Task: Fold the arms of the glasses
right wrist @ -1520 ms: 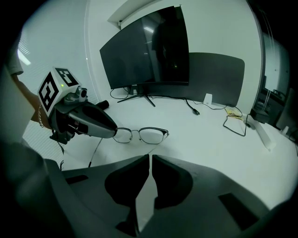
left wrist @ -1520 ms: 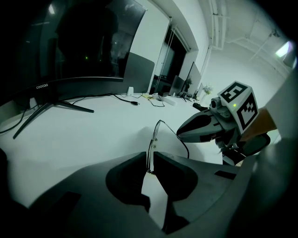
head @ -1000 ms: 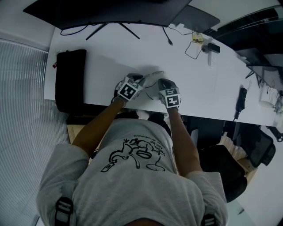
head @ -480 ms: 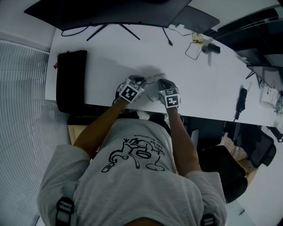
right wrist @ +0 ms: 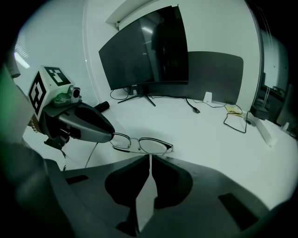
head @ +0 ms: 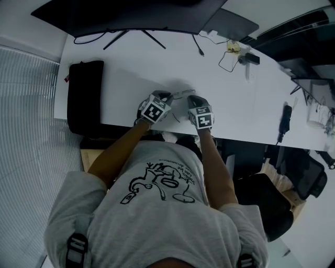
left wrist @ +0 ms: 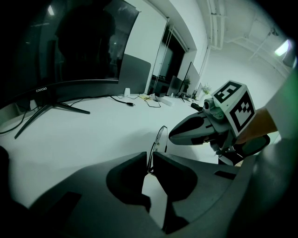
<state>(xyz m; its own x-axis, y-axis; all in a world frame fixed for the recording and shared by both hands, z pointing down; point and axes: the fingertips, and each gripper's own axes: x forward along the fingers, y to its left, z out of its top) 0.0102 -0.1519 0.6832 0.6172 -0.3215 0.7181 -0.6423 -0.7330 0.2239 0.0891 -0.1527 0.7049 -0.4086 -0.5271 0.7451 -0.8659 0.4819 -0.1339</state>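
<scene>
Thin metal-framed glasses hang just above the white desk, near its front edge, held between both grippers. In the right gripper view their two lenses face me. My left gripper is shut on the frame's near end, and in its own view the glasses stand edge-on. My right gripper is shut on a thin part of the glasses just below the right lens. One arm hangs down loose under the left gripper. In the head view the two grippers sit side by side, left and right.
A black pouch lies at the desk's left end. A dark monitor on spread legs stands at the back, with cables and small items at the back right. A black object lies near the right edge.
Both grippers have kept their places. The glasses between them show less of their outline in the head view than a second ago.
</scene>
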